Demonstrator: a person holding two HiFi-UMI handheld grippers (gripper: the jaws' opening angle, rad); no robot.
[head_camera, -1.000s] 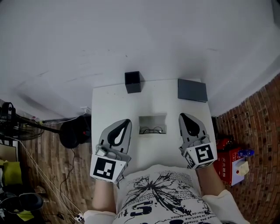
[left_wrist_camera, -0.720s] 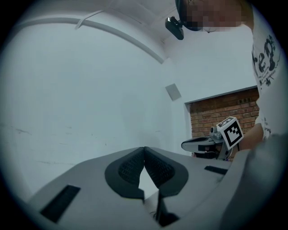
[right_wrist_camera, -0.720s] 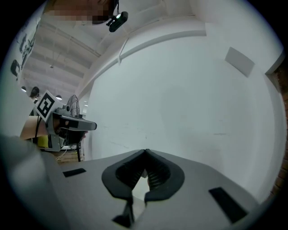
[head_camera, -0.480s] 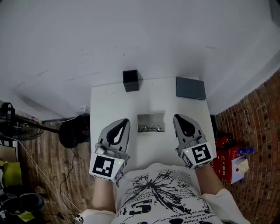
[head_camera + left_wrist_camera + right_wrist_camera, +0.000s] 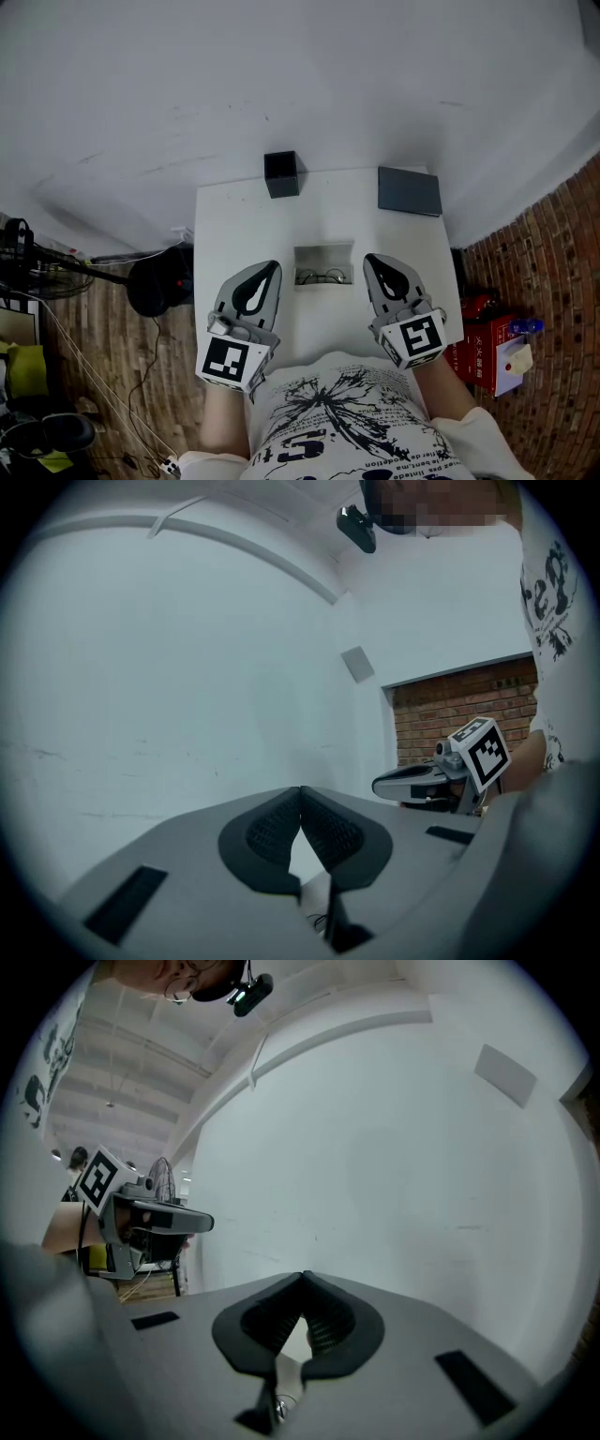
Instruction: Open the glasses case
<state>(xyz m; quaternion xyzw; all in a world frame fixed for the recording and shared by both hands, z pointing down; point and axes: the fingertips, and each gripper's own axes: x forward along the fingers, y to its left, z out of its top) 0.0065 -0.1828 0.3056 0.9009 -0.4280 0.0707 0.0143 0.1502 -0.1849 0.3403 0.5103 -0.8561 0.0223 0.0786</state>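
A shallow white box point(image 5: 323, 253) lies open at the middle of the small white table point(image 5: 225, 225), with a pair of thin-framed glasses point(image 5: 323, 276) inside. A flat dark grey case point(image 5: 409, 191) lies closed at the table's far right corner. My left gripper point(image 5: 270, 266) hovers just left of the white box, its jaws together and empty point(image 5: 300, 794). My right gripper point(image 5: 370, 260) hovers just right of the box, also shut on nothing point(image 5: 305, 1279). Both point level toward the white wall. Each gripper view shows the other gripper off to one side.
A small black cube-shaped box point(image 5: 282, 174) stands at the table's far left. A black stool or base point(image 5: 159, 281) and cables sit on the wooden floor to the left. A red box point(image 5: 487, 342) stands on the floor to the right.
My right gripper has slid left, closer to the white box's right side. The left gripper has stayed about where it was.
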